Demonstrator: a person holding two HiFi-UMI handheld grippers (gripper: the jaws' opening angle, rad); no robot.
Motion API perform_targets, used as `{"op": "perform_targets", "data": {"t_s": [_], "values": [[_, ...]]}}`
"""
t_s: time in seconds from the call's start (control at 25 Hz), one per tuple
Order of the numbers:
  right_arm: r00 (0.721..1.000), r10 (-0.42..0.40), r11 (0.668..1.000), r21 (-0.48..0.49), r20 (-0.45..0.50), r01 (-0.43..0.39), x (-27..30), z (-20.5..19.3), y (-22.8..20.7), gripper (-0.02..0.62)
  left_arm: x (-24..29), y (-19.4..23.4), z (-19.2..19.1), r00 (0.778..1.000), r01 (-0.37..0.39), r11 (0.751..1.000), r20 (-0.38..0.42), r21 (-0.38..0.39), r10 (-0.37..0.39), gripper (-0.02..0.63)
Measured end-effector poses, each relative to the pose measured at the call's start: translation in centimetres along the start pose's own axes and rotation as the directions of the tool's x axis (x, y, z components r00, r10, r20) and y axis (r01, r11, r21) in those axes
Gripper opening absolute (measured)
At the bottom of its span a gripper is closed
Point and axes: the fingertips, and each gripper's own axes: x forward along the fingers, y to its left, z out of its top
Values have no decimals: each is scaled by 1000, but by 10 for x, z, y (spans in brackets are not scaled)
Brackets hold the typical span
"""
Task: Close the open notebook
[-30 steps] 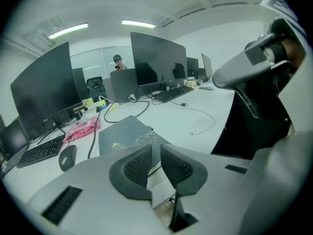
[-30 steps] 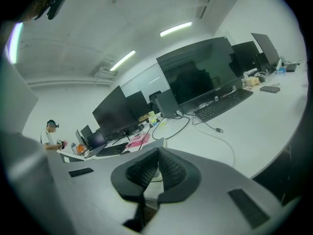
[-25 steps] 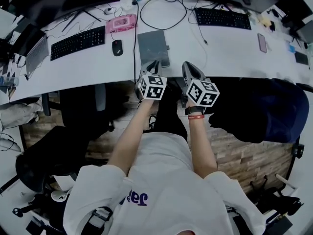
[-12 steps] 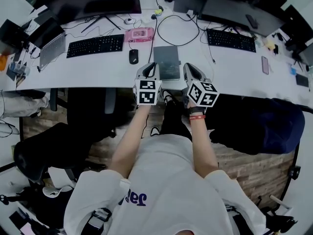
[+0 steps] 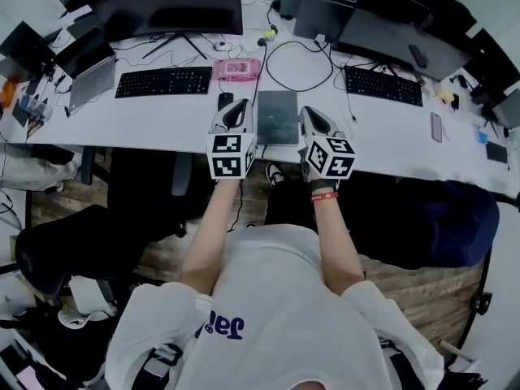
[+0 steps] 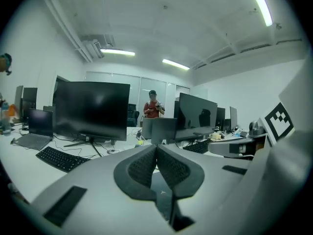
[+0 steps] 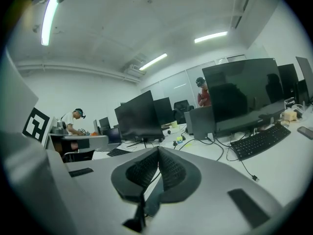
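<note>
A dark grey notebook (image 5: 277, 117) lies shut and flat on the white desk (image 5: 162, 119), near its front edge. My left gripper (image 5: 232, 114) hangs just left of it and my right gripper (image 5: 315, 120) just right of it; neither touches it. In the left gripper view the left gripper (image 6: 156, 148) points almost level at the monitors, its jaws shut with nothing between them after just closing. The right gripper (image 7: 158, 153) points the same way in the right gripper view, pads together and empty.
A black mouse (image 5: 225, 101), a keyboard (image 5: 162, 81) and a pink item (image 5: 237, 69) sit left of the notebook. A cable loop (image 5: 299, 63) and a second keyboard (image 5: 383, 85) lie to the right. Monitors (image 5: 166, 10) line the back. A black chair (image 5: 150, 187) stands under the desk.
Both grippers have risen from the desk's front edge and now point more level. The left one has drifted a little left of the notebook, which has not moved.
</note>
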Motion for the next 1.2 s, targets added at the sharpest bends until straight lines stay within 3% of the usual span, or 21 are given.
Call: {"op": "perform_targets", "data": {"t_s": [0.44, 1.2], "values": [[995, -73, 995, -61, 64, 77, 8, 35, -19, 14, 8, 21, 15, 998, -24, 999, 49, -25, 26, 20], [995, -95, 992, -84, 43, 98, 14, 32, -27, 14, 23, 16, 15, 999, 15, 999, 53, -29, -14, 20]]}}
